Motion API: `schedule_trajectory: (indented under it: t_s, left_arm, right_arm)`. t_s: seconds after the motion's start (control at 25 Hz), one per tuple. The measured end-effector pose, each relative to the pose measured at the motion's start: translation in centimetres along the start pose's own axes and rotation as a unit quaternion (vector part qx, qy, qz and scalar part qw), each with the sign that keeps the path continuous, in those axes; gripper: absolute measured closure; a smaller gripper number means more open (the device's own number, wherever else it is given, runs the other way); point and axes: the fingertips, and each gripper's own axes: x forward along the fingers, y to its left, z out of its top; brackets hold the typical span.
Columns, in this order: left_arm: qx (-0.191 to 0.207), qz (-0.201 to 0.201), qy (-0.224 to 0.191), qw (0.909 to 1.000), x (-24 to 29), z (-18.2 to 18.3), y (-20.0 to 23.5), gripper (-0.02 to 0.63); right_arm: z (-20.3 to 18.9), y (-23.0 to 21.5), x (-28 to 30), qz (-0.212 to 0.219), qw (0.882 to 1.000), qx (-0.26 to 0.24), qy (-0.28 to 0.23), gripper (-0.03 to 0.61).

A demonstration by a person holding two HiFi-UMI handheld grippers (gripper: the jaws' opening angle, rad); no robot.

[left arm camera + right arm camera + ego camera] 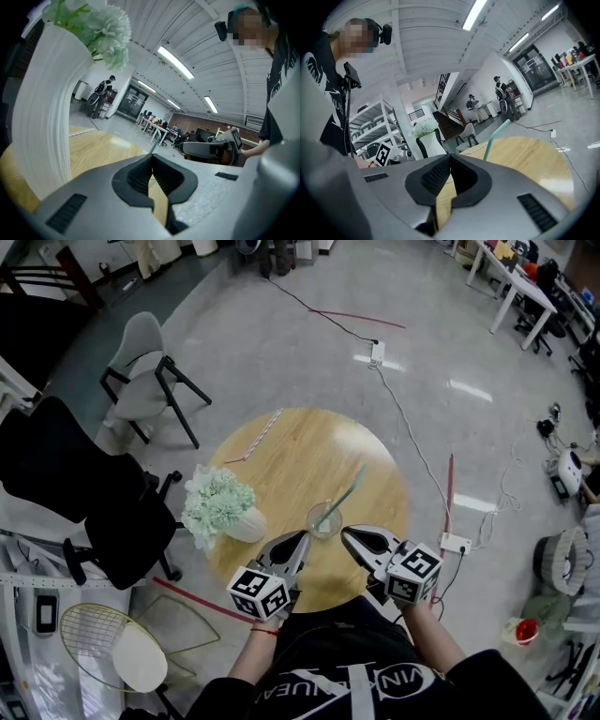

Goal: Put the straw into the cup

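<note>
A clear cup (323, 519) stands near the front of the round wooden table (300, 451). A green straw (349, 491) sits in it and leans up to the right. My left gripper (301, 539) is shut and empty, its tip just left of the cup. On the cup's other side my right gripper (348, 534) is likewise shut with nothing in it. In the left gripper view my jaws (151, 157) meet and only the straw's tip (153, 146) shows above them. The right gripper view shows the straw (494, 138) rising behind my closed jaws (450, 157); the cup is hidden.
A white vase (246, 524) of pale green flowers (216, 498) stands at the table's left edge, close beside my left gripper. A striped straw (260, 435) lies at the back left. Chairs (145, 371) stand to the left, and a cable (403, 418) and power strip (455, 543) lie on the floor.
</note>
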Motion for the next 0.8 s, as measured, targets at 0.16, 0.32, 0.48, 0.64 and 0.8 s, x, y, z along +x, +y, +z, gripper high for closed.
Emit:
schedule_trajectory:
  t_s: [0.16, 0.32, 0.48, 0.64, 0.8]
  left_arm:
    - [0.003, -0.003, -0.003, 1.0000, -0.2, 0.3, -0.4, 0.606]
    - [0.007, -0.008, -0.008, 0.9999, -0.5, 0.6, -0.6, 0.606]
    - [0.010, -0.015, -0.012, 0.9998, -0.7, 0.8, -0.8, 0.606]
    - [0.016, -0.028, -0.009, 0.9994, -1.0, 0.5, -1.3, 0.606]
    - [0.019, -0.034, -0.012, 0.9992, -1.5, 0.4, -1.2, 0.606]
  right_arm:
    - [0.0, 0.4, -0.3, -0.001, 1.000, -0.002, 0.003, 0.574]
    - [0.2, 1.0, -0.1, 0.001, 1.000, -0.005, -0.004, 0.574]
    - [0.1, 1.6, 0.0, -0.004, 1.000, -0.010, -0.005, 0.574]
    - [-0.3, 2.1, -0.1, -0.013, 1.000, -0.013, -0.006, 0.575]
    - [-0.7, 2.5, -0.2, -0.020, 1.000, -0.013, -0.011, 0.575]
